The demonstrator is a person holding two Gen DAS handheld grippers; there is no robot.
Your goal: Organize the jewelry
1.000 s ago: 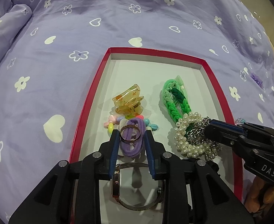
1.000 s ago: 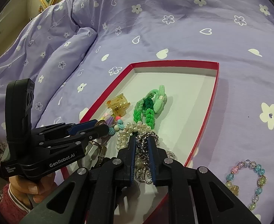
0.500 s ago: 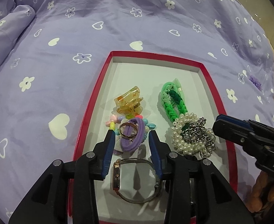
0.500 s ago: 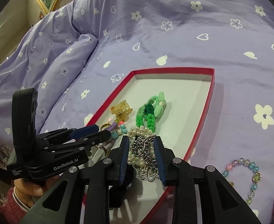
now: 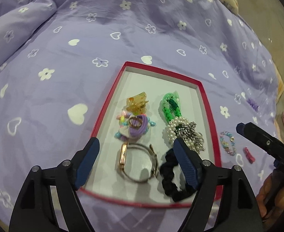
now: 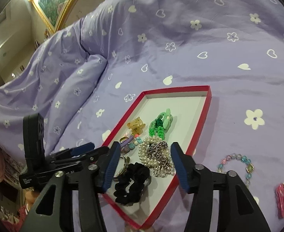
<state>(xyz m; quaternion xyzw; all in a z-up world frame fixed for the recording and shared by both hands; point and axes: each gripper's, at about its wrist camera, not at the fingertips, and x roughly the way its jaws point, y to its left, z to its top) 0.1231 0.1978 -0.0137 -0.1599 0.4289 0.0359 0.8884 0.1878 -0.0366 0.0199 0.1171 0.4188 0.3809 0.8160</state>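
Observation:
A red-rimmed tray (image 5: 111, 96) (image 6: 199, 127) lies on the bed. It holds an amber hair clip (image 5: 137, 103), a green braided band (image 5: 170, 106), a purple hair tie with a ring (image 5: 138, 126), a pearl and chain pile (image 5: 186, 133) (image 6: 157, 154), a watch (image 5: 138, 160) and a black scrunchie (image 5: 170, 176) (image 6: 132, 179). My left gripper (image 5: 136, 148) is open and empty above the tray's near end. My right gripper (image 6: 144, 153) is open and empty above the pearl pile.
A pastel bead bracelet (image 5: 228, 142) (image 6: 236, 164) and a pink clip (image 5: 249, 154) (image 6: 282, 199) lie on the purple bedspread (image 5: 84, 38) right of the tray. A small purple item (image 5: 253, 103) lies farther right. A framed picture (image 6: 53, 5) hangs behind the bed.
Both grippers opened wide and pulled back and up from the tray. The left let go of the purple hair tie and ring; the right let go of the chain pile.

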